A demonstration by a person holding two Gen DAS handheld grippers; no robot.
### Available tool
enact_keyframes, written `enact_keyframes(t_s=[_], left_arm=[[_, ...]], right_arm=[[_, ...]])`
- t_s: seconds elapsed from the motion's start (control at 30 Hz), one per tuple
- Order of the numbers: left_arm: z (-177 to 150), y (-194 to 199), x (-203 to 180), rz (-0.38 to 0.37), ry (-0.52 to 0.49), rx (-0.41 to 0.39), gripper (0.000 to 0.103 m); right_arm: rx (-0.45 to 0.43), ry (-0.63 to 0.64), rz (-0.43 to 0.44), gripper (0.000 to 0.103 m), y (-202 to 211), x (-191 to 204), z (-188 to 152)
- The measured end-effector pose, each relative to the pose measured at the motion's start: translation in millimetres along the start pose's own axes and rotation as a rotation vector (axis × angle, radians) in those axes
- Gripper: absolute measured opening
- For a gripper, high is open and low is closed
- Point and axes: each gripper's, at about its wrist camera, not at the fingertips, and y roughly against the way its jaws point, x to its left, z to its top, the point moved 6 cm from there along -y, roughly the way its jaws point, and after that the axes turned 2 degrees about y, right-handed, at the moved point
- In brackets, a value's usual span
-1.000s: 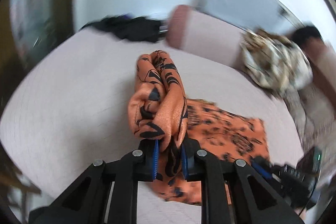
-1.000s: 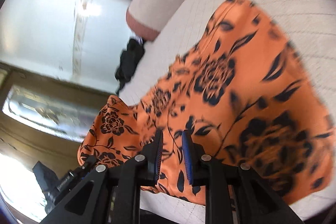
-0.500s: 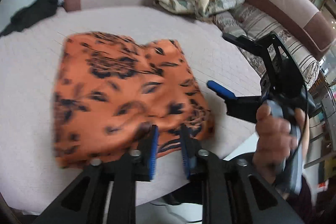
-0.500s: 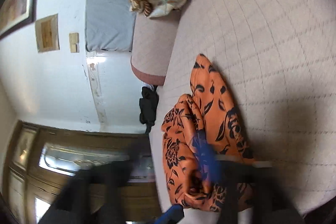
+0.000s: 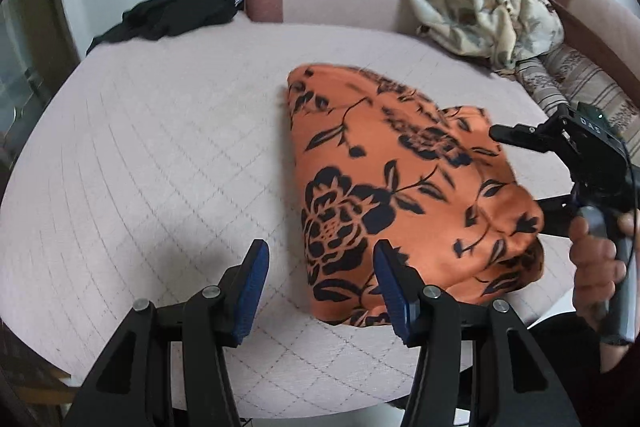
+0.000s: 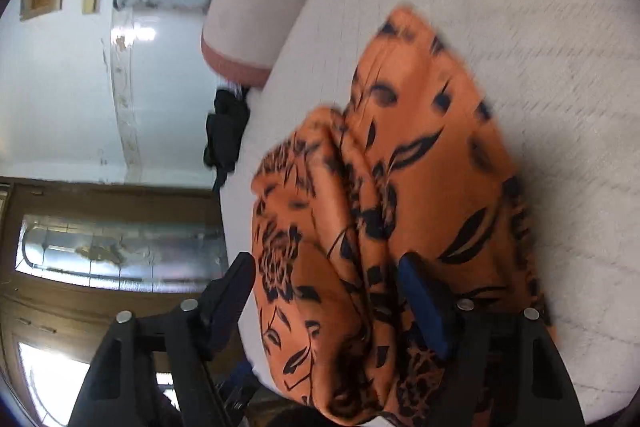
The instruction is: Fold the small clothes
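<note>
So both claws have just let go of the orange cloth [image 5: 400, 187]. 1 second back the left claw [image 5: 320, 287] is pinched tight on a bunched-up wad of it, held up off the bed [image 5: 160, 147]; now its jaws have been opening and stand apart with nothing between them, only bare bed showing in the gap. The cloth's near-left corner sits just beside the right-hand pad [image 5: 390, 291], partly behind it, not gripped.

Same story on the right claw [image 6: 328, 303]: clamped on the fabric a second ago, then it popped wide and has eased in a bit over the last half second. Its jaws are apart. Fabric does lie between them in its own view, but I don't see the pads pressing on it, so I'd call it released. From the left camera you can see that claw and the hand [image 5: 596, 255] holding it at the cloth's right edge.

The cloth now lies on the bed as a folded stack, roughly in the middle, near the front edge, with layered edges bunched at the right claw's side. Black garment [image 5: 172, 15] is well apart at the far-left corner, patterned pile [image 5: 480, 11] at the far right.

My read: 1 fold just got laid down. The right edge looks lumpy, so it probably wants smoothing or another fold.
</note>
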Motion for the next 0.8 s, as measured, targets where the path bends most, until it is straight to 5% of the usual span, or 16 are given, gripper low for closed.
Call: enact_keyframes(t_s=[0.13,0.2,0.23,0.6,0.67,0.8], left_arm=[[-5.6,-4.2,-3.3,0.001,0.002,0.003,0.055],[-6.2,-2.9,-4.8,0.002,0.004,0.002,0.055],[-6.6,-1.8,-5.1,-0.001,0.008,0.006,0.055],[7.2,0.9,-54.3,-0.052,-0.056,-0.023,0.058],[6.6,-8.4,-68.0,-0.032,-0.097,-0.015,0.058],[-2.1,-37.2,-77.3,0.012,-0.141,0.066,0.062]], right_arm=[[0.08,0.114,-0.112,0.07,-26.7,8.2,-21.6],[0.089,0.144,-0.146,0.054,-33.7,9.4,-28.4],[0.087,0.166,-0.146,0.022,-35.3,11.9,-30.5],[-0.256,0.316,-0.072,0.018,54.7,39.7,-26.0],[-0.259,0.298,-0.085,0.018,68.0,27.5,-24.9],[-0.078,0.179,-0.258,0.022,49.8,-24.4,-26.2]])
